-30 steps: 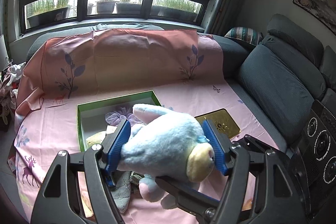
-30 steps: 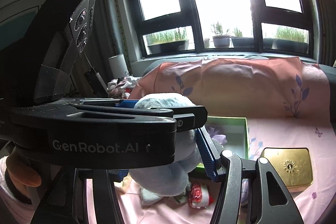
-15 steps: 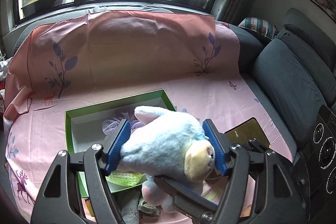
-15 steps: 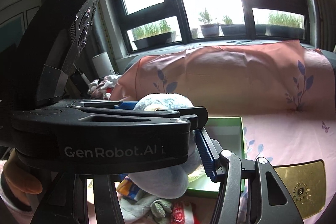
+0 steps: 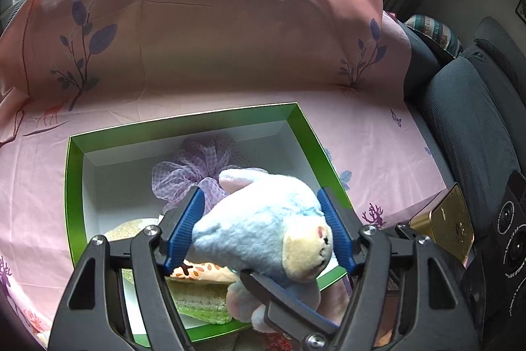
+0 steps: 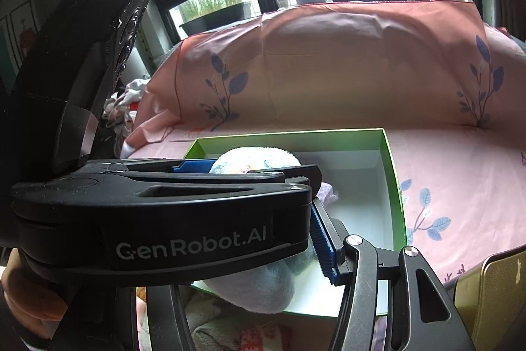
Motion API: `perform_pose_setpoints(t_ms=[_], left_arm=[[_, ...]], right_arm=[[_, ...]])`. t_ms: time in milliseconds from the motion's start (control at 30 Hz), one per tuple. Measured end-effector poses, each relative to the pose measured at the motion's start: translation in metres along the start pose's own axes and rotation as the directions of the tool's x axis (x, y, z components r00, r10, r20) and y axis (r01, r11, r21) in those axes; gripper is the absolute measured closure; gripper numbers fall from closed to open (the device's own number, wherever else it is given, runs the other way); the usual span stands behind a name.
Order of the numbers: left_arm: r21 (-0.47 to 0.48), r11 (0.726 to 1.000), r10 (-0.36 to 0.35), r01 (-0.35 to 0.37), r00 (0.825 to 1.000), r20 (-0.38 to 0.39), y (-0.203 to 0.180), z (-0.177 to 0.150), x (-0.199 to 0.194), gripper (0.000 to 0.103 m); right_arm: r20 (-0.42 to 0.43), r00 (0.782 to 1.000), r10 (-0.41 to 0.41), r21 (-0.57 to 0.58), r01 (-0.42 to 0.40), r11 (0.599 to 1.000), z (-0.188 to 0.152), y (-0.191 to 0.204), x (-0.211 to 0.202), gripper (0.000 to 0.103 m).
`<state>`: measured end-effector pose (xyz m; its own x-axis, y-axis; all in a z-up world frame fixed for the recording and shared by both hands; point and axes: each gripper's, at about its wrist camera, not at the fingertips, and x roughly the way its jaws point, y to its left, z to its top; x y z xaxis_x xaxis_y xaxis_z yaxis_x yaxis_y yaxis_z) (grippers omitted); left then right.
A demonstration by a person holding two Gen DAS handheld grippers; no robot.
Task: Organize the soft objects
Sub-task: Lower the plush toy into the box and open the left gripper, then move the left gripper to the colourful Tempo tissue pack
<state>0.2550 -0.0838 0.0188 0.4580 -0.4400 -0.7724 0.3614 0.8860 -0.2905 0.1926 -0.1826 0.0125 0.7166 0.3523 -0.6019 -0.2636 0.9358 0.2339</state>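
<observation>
plush toy (image 5: 263, 229): long axis level, cream snout toward right pad, ear toward far wall | pale blue, fluffy | held over green box (image 5: 75, 186) | left gripper (image 5: 263, 232) pinches head | right gripper (image 6: 263, 252) seemingly clamps body, partly hidden

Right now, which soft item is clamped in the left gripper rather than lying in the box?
The blue plush toy; the lilac bow and spotted cushion lie in the green box.
</observation>
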Motion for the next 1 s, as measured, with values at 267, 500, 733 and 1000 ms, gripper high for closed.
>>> perform_pose_setpoints(t_ms=[267, 500, 733, 1000], left_arm=[[-0.049, 0.998, 0.026, -0.026, 1.0, -0.001, 0.008, -0.002, 0.005, 0.024], [-0.065, 0.996, 0.062, -0.061, 0.998, 0.022, 0.014, -0.01, -0.016, 0.016], [-0.078, 0.994, 0.082, -0.079, 0.996, 0.029, 0.018, -0.03, -0.047, 0.001], [-0.085, 0.991, 0.105, -0.099, 0.992, 0.065, 0.022, -0.066, -0.102, 0.001]], right_arm=[[-0.041, 0.997, -0.07, -0.018, 0.07, 0.997, -0.004, 0.002, 0.005, 0.046], [-0.027, 0.995, -0.096, -0.02, 0.096, 0.995, -0.008, 0.006, -0.012, 0.04], [-0.017, 0.997, -0.08, 0.018, 0.081, 0.997, -0.02, 0.008, -0.045, 0.032], [0.003, 0.998, -0.07, 0.031, 0.07, 0.997, -0.046, 0.014, -0.094, 0.031]])
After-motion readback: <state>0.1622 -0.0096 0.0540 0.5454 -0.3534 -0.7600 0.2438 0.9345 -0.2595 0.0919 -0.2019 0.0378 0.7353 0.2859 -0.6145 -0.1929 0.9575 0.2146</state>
